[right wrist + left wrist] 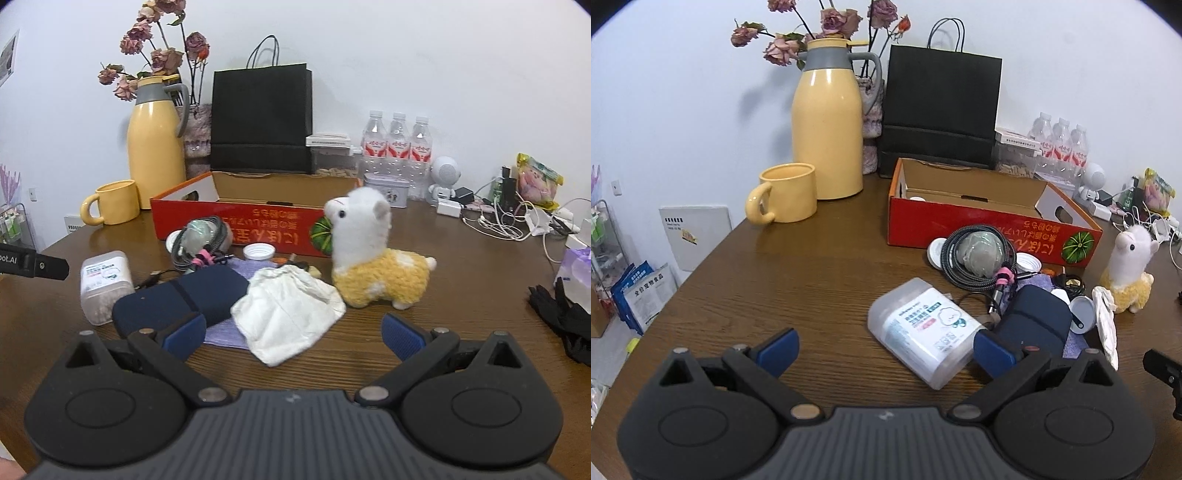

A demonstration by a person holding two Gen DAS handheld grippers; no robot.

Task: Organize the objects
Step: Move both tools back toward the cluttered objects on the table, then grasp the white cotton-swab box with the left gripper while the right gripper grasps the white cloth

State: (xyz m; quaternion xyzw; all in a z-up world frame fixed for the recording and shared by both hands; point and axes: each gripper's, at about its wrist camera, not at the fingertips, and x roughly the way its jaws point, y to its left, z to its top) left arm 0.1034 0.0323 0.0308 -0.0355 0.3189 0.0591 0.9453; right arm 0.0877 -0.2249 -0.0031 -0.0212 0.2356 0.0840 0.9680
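A clutter of small things lies on the brown table (798,280) in front of an open red cardboard box (979,227) (236,225). A clear plastic box of swabs (925,330) (105,286) lies on its side; my left gripper (886,350) stands open, with the box just ahead between its blue pads. Beside it are a navy pouch (1034,325) (177,301), a coiled cable around a grey bundle (979,254) (201,236), and white lids (258,252). My right gripper (293,334) is open over a crumpled white cloth (288,314), next to a plush alpaca (369,251) (1128,269).
At the back stand a yellow jug (827,125), a yellow mug (786,199), dried roses, a black paper bag (942,110) and water bottles (397,147). Chargers and white cables (509,221) sprawl at right, with black gloves (565,317) near the right edge. The table's left edge drops to the floor.
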